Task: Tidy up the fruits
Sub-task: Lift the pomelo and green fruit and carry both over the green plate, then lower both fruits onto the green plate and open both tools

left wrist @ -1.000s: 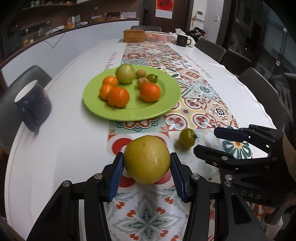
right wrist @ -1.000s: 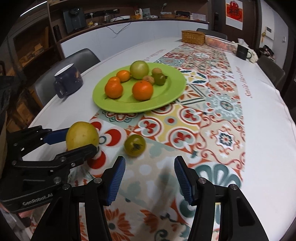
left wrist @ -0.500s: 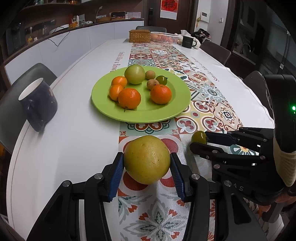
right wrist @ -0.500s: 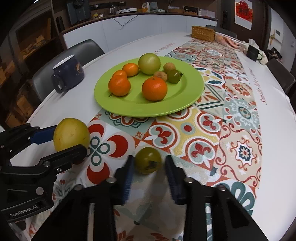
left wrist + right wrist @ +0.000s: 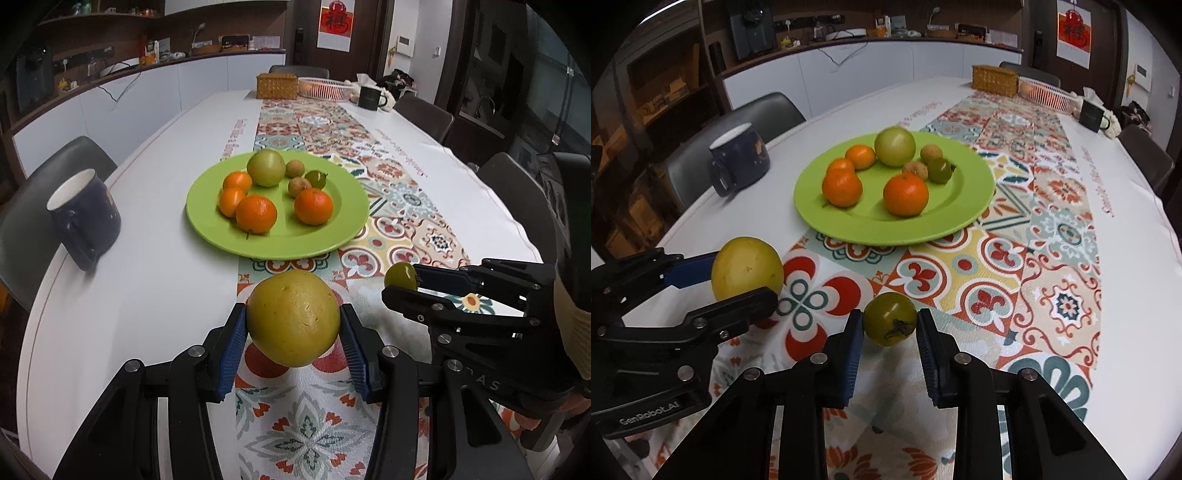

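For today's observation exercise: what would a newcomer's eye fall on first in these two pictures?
Most striking is the lime-green plate in mid-table, holding oranges and greenish fruit. Nearer the camera, the left claw grips a big yellow fruit, and beside it the right claw pinches a small green tomato over the patterned runner.
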Motion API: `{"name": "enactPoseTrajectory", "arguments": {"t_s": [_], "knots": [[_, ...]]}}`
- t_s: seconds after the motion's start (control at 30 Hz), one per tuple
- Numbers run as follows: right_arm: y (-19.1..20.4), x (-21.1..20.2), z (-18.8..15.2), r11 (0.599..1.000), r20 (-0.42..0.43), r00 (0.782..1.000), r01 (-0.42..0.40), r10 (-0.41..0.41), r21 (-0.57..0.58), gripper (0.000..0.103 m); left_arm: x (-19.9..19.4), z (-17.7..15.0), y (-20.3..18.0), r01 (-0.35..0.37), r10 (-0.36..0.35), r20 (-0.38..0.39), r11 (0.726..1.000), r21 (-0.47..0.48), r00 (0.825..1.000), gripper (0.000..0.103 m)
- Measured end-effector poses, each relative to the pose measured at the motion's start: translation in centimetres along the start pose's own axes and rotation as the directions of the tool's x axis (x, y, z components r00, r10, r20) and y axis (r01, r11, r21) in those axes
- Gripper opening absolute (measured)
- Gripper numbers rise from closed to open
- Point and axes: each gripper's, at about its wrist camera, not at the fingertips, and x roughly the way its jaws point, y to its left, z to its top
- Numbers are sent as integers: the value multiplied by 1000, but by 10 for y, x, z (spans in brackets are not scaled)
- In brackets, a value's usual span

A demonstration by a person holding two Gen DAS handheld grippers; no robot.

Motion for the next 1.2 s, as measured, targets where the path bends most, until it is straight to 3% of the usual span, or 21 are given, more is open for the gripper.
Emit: {"name": "enactPoseTrajectory", "arguments": {"t_s": [0.37, 0.67, 1.2], "knots": [[4, -41, 22, 1000, 126, 992, 0, 0, 2, 30, -32, 30, -2, 1, -3, 103, 1000, 26, 995, 49], [-3, -50, 52, 1000, 190, 982, 8, -9, 4, 30, -38, 62, 1, -20, 12, 160, 999, 45, 987, 49], [-26, -20, 100, 999, 194, 981, 24, -29, 26, 30, 1, 107, 13, -38, 30, 147, 998, 52, 989, 49]]}}
